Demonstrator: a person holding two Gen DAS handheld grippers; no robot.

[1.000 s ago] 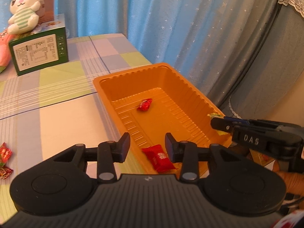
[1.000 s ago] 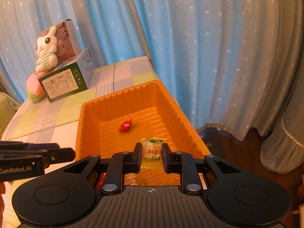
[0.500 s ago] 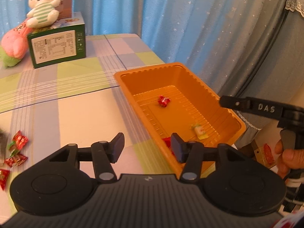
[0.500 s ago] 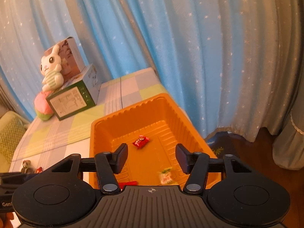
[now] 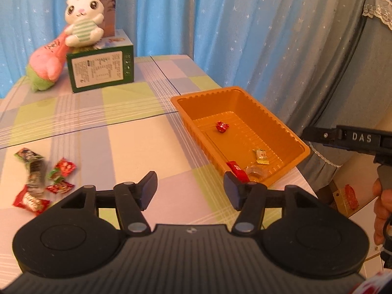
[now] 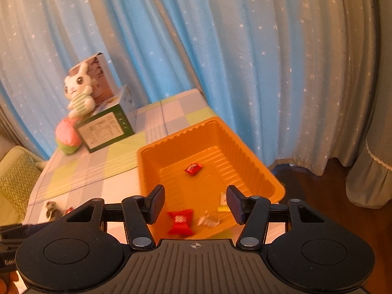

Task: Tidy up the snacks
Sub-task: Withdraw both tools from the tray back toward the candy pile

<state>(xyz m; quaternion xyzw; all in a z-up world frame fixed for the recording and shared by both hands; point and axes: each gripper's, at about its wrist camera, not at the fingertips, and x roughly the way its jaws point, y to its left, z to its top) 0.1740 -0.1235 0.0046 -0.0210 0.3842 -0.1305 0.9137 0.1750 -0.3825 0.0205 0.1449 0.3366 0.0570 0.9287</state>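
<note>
An orange tray stands at the table's right edge. In it lie a small red candy, a red packet, a yellow-green candy and a clear wrapper. Several loose snacks lie on the cloth at the left. My left gripper hovers over the table beside the tray's near corner, jaws opening, nothing between them. My right gripper hangs above the tray's near end, open and empty.
At the far side of the table a green box carries a rabbit plush, with a pink plush leaning beside it. Blue star curtains hang close behind the table. A hand holds the right gripper's handle. A cushion lies left.
The right gripper opened and let the yellow-green candy fall into the tray. The left gripper left the red packet in the tray and opened wider. Both drew back and up.
</note>
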